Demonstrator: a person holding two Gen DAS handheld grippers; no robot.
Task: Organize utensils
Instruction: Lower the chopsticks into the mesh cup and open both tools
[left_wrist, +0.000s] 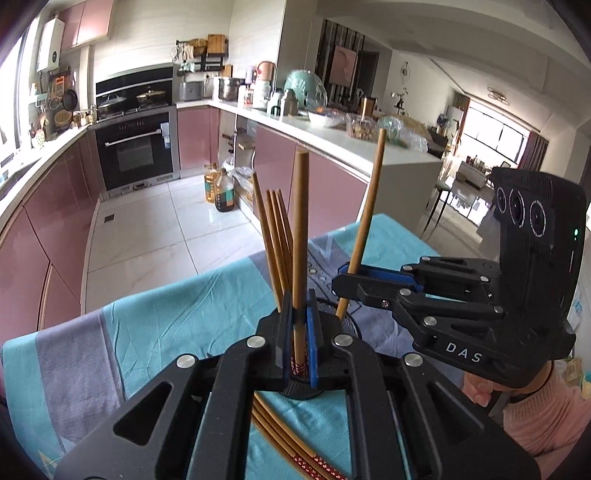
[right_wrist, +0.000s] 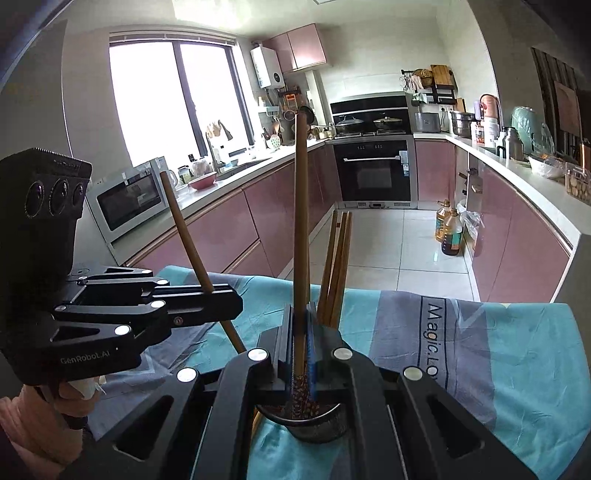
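A chopstick (left_wrist: 300, 236) is being pinched by the left gripper (left_wrist: 298, 328), another chopstick (right_wrist: 301, 229) by the right gripper (right_wrist: 301, 332), both directly above the black holder (right_wrist: 317, 430). Each should be kept upright while being lowered in beside the standing chopsticks (right_wrist: 336, 266).

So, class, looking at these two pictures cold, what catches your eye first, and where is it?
Two black claws each pinch a long brown wooden chopstick: the left claw holds its chopstick upright over a dark round holder, the right claw grips a tilted chopstick beside it. More chopsticks stand in the holder on a turquoise-and-grey cloth.
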